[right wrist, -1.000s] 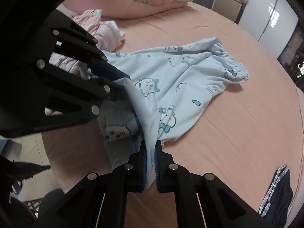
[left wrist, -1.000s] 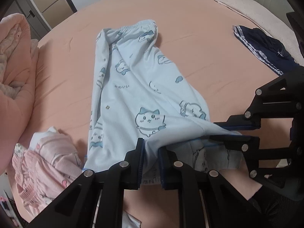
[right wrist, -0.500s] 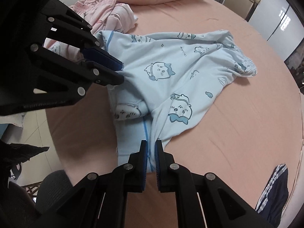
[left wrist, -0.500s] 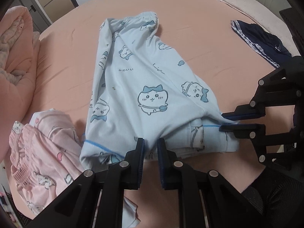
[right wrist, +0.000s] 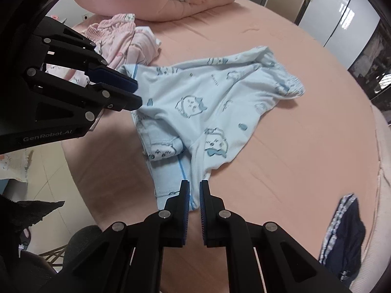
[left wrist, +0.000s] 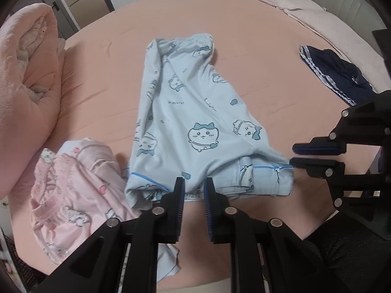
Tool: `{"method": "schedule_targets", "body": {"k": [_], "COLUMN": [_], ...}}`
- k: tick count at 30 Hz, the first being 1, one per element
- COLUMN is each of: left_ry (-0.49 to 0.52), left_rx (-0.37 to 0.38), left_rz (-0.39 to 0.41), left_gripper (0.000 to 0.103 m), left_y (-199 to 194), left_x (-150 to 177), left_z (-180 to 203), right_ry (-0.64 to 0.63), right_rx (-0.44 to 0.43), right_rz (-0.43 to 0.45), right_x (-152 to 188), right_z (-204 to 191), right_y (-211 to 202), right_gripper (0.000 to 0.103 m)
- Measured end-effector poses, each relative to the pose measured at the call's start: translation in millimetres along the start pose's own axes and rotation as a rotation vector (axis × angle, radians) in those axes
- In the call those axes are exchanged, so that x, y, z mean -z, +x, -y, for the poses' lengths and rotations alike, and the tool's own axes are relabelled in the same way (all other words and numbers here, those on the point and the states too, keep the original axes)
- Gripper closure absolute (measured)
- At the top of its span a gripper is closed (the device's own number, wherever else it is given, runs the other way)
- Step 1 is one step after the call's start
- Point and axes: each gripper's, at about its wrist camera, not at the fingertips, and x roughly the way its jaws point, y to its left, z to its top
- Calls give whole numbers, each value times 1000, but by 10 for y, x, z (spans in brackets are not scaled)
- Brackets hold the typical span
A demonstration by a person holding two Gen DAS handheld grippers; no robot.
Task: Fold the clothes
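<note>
Pale blue pyjama trousers (left wrist: pixel 195 127) with cartoon cats lay on the peach sheet of the bed (left wrist: pixel 256 56); in my left wrist view their long axis ran from the bottom centre up to the elastic waistband (left wrist: pixel 185 40) at the upper middle, so the waist pointed away from me and the cuffs toward me; the legs had been doubled back, leaving a folded edge with a blue piping line along the near end. In my right wrist view the same trousers (right wrist: pixel 207 105) slanted from the lower centre to the waistband at the upper right.

My left gripper (left wrist: pixel 193 190) hung just over the near folded edge; its jaws were opening, and I saw a plain gap between the blue pads with the cloth lying below them, not pinched. My right gripper (right wrist: pixel 194 193) sat at the right-hand corner of the folded edge in the left view; its jaws stood nearly together with only a thin slit between, and the corner of cloth ran behind their tips; I could not tell whether any fabric was caught there.

Pink pyjamas (left wrist: pixel 73 190) were heaped at the lower left of the left view, touching the trousers' left corner; a rolled pink quilt (left wrist: pixel 27 85) filled the left edge; a navy garment (left wrist: pixel 337 73) with white stripes lay well apart at the upper right.
</note>
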Motion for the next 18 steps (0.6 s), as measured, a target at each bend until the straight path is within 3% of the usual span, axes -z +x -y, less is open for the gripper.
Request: {"method": "schedule_targets", "body": {"k": [1,2,3,4,5,6,7,8,18], "left_ry": [-1,-7,-18,-29,-36,-37,-37,-37,-52], "left_rx": [-6,-7,7,20,30,21,11,2,-11], "left_rz": [13,28,41,54,56,61,65,70,93], "left_gripper": [83,80,78,70,51,39,20,18,18], "left_y": [-30,-65,-89,-113,-109,-115,-122,-128,-103], "left_x": [-15,-20,-34,-49,-78,-92,-107,-122,-243], "left_z": [-3,-12,-31,-50,-75,-85,-95,-106,-255], "right_ry": [1,5,10,14,19,25,31,35,40], "right_rx": [12,21,29,37,45,46,40,32,62], "right_rz": [5,13,21,29,38,54,67,72,82], "right_x": [-15,-28,-41,-54,-65,-68,-67,-77,-173], "right_z": [5,21,38,54,70,81,83,100,261], "right_y": [-32,-58,-84,-109,-137,-178,-230,-261,-279], "right_gripper": [94,86,67,55,34,28,28,28,28]}}
